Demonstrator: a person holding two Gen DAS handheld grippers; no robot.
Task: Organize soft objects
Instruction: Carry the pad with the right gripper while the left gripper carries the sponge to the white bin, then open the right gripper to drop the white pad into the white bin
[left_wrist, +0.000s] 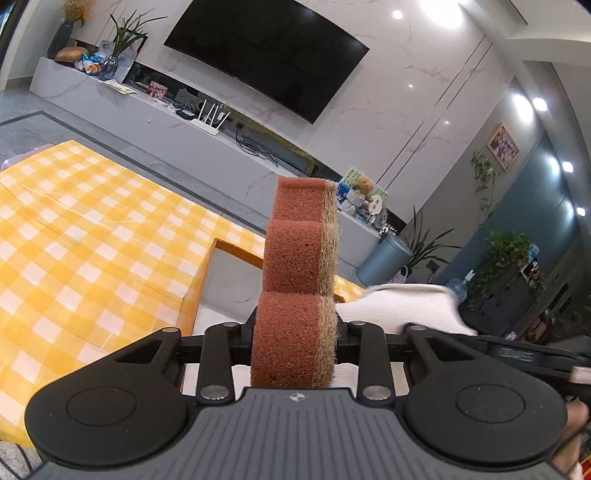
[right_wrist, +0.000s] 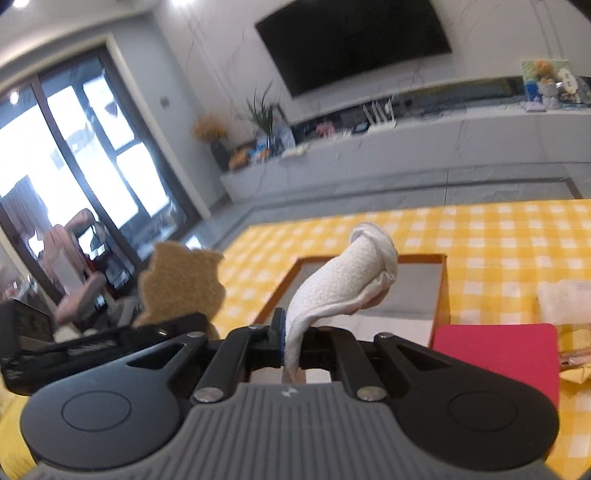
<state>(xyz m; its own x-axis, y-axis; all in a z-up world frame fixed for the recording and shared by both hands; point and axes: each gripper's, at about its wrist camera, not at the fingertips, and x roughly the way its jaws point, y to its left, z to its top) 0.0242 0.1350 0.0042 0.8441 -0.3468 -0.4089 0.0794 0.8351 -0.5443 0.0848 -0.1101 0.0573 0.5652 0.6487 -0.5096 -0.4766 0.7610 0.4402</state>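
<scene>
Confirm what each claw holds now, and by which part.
Left claw: orange wavy-edged sponge with tan scrub layer, gripped at its near end. Right claw: white textured cloth, pinched at its near end.

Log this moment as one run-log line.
left gripper: shut on sponge | right gripper: shut on white cloth | both above open box on yellow checked tablecloth

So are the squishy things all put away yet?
Not yet. The left tongs grip a wavy orange sponge, and the right tongs pinch a white cloth. The open orange box shows nothing inside. A red pad waits on the table.
</scene>
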